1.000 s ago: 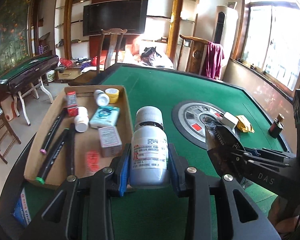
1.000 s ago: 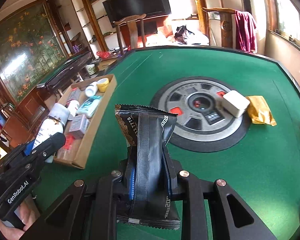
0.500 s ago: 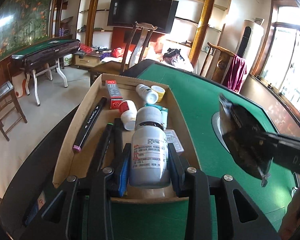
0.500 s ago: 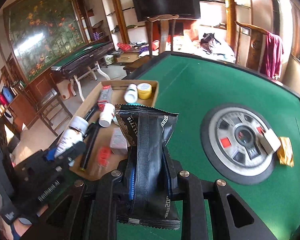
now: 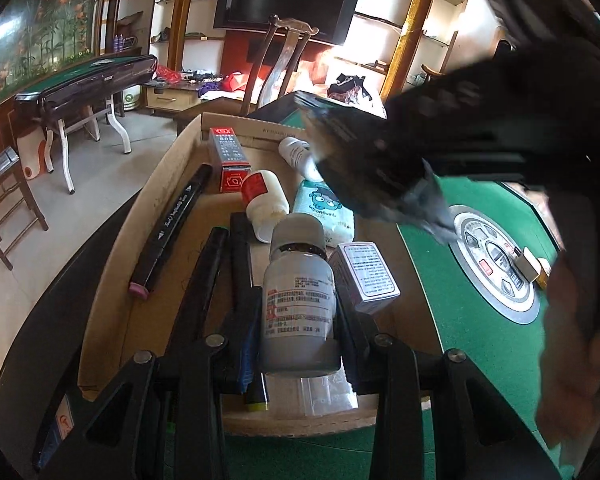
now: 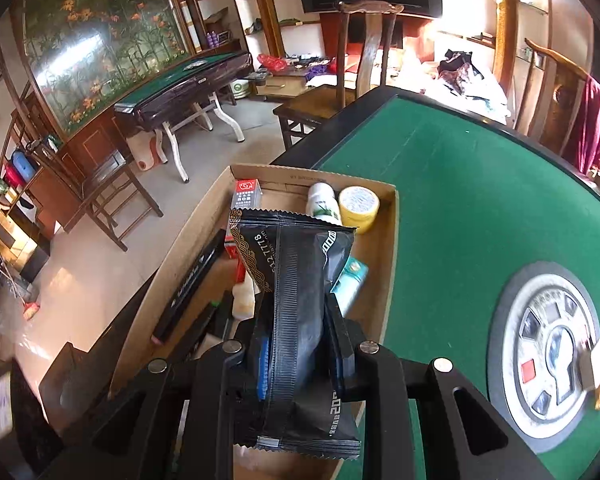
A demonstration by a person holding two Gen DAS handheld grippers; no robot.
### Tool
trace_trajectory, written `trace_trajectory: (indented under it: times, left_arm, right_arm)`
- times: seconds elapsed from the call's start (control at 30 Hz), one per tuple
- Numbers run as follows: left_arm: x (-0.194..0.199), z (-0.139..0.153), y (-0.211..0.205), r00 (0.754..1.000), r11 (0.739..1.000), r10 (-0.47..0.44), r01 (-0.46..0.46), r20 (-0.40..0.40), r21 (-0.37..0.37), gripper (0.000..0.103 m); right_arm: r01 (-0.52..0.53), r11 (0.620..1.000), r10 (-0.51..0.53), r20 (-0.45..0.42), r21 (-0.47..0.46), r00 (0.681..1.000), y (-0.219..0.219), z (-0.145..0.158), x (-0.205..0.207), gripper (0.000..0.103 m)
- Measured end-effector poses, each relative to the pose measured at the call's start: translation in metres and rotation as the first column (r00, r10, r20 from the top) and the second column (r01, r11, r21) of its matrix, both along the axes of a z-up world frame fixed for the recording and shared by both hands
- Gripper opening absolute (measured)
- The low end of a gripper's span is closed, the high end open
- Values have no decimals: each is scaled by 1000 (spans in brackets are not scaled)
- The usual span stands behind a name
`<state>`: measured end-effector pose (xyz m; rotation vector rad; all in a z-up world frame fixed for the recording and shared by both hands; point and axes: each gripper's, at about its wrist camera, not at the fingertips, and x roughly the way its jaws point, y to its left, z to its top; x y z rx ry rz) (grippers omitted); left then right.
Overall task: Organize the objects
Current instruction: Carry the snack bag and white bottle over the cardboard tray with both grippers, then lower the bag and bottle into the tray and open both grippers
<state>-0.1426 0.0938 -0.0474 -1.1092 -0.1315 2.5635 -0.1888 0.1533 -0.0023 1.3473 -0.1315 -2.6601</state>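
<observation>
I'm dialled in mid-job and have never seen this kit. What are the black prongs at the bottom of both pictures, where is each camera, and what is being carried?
There is no robot arm here: a person holds a two-finger clamp in each hand, and a wide-angle camera on each clamp looks forward along its fingers. The black prongs are those fingers.

The left-hand camera shows the left gripper shut on a white plastic pill bottle with a grey cap. The blurred dark shape at upper right is the other clamp crossing the view.

The right-hand camera shows the right gripper shut on a black foil snack packet.

Both hang over a shallow cardboard tray on a green felt table. The tray holds black marker pens, a red-and-grey box, small white bottles and a roll of yellow tape.
</observation>
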Motion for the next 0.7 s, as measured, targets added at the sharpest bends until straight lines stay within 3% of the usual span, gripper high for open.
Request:
trace_trajectory:
  times: [0.27,0.7]
  left_arm:
    - [5,-2,4,1000,1000,8,-9,-27,-22,33]
    - [6,-5,7,999,1000,16,-17,-36,-18,33]
  right_arm:
    - [-38,998,37,18,42,999,-16,-18,-46,24]
    - [-27,996,23,45,84,999,-21,-42,-77,24]
